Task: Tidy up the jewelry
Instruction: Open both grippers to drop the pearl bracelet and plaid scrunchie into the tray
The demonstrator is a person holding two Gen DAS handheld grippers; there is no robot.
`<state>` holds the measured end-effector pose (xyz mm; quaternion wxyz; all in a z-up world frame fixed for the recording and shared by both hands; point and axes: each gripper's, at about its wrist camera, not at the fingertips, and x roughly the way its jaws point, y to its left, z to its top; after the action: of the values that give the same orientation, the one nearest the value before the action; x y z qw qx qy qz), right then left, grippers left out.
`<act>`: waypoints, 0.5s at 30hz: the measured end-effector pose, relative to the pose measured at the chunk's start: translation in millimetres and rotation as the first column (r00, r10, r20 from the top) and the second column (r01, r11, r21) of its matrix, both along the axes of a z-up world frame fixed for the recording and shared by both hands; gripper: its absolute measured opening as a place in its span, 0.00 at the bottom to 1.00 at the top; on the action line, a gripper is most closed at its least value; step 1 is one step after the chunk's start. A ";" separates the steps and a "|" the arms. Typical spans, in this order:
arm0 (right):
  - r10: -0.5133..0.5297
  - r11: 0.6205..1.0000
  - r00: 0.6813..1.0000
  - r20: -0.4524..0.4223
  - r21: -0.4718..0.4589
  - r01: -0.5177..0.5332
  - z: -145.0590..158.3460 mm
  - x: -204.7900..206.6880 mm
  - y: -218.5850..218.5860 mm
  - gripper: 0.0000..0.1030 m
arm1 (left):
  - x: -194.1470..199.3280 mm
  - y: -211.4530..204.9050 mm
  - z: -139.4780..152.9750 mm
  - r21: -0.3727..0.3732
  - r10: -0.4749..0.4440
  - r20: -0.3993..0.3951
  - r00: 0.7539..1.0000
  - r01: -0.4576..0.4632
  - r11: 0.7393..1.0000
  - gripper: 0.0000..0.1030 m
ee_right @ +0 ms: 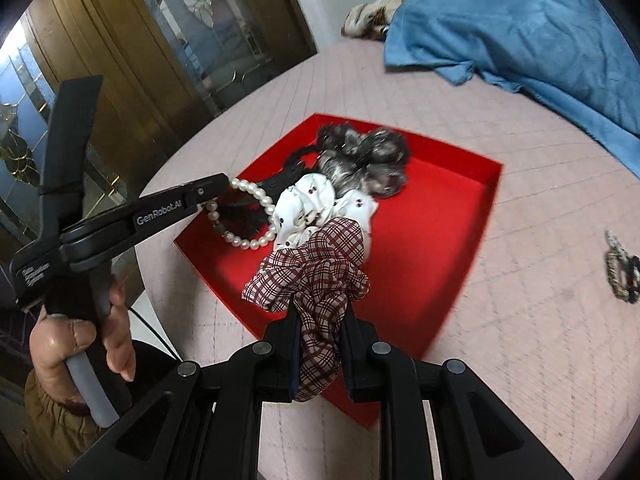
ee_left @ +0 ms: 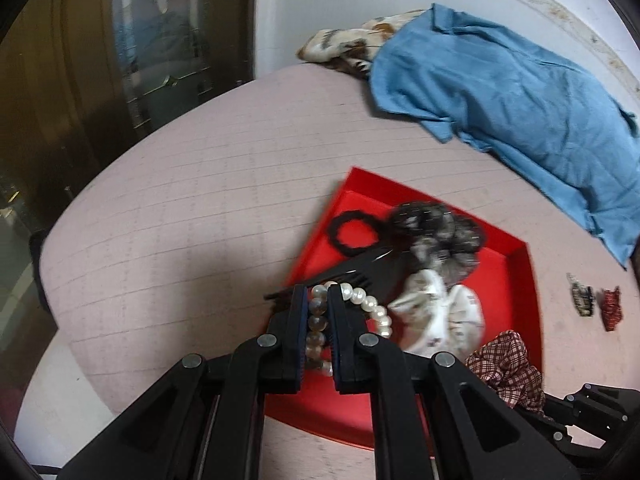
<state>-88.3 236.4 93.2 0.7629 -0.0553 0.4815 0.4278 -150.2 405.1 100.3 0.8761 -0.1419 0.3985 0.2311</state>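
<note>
A red tray (ee_left: 516,280) (ee_right: 448,216) lies on the pink bed. In it are a black hair tie (ee_left: 354,232), a grey scrunchie (ee_left: 440,228) (ee_right: 364,160), a white printed scrunchie (ee_left: 444,316) (ee_right: 308,204) and a black comb (ee_left: 352,268). My left gripper (ee_left: 318,300) (ee_right: 218,192) is shut on a pearl bracelet (ee_left: 372,304) (ee_right: 256,220) over the tray's left edge. My right gripper (ee_right: 322,320) is shut on a red plaid scrunchie (ee_right: 316,264) (ee_left: 508,364) above the tray's near side.
A blue shirt (ee_left: 520,92) (ee_right: 520,20) and a patterned cloth (ee_left: 348,44) lie at the far side of the bed. A leopard hair clip (ee_left: 582,296) (ee_right: 620,272) and a red clip (ee_left: 610,308) lie right of the tray. A glass-panelled wooden door (ee_left: 100,60) stands left.
</note>
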 end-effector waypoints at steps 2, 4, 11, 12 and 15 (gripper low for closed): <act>0.020 1.000 1.000 -0.009 -0.013 -0.020 -6.3 -1.1 10.2 0.18 | -0.4 3.5 -2.1 -0.005 0.008 -0.014 1.000 -0.008 1.000 0.09; 0.037 0.999 0.999 -0.018 -0.024 -0.037 -12.0 -1.4 17.7 0.18 | -0.8 5.5 -3.3 0.006 0.021 -0.030 0.999 -0.021 1.000 0.09; 0.072 0.996 0.997 -0.028 -0.042 -0.073 -23.9 -1.5 33.4 0.19 | -8.8 11.4 -0.4 -0.036 0.016 0.015 1.000 -0.016 0.999 0.10; 0.073 0.996 0.997 -0.028 -0.042 -0.074 -24.6 -1.7 34.0 0.19 | -9.3 11.3 0.3 -0.045 0.009 0.029 1.000 -0.008 0.999 0.10; 0.077 0.996 0.997 -0.017 -0.040 -0.077 -24.3 -3.8 35.3 0.24 | -13.0 8.3 5.5 -0.046 -0.001 0.082 0.997 0.005 0.999 0.26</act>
<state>-92.1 271.7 68.9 0.7409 -0.0859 0.4936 0.4474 -163.2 413.3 105.8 0.8886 -0.1710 0.3676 0.2145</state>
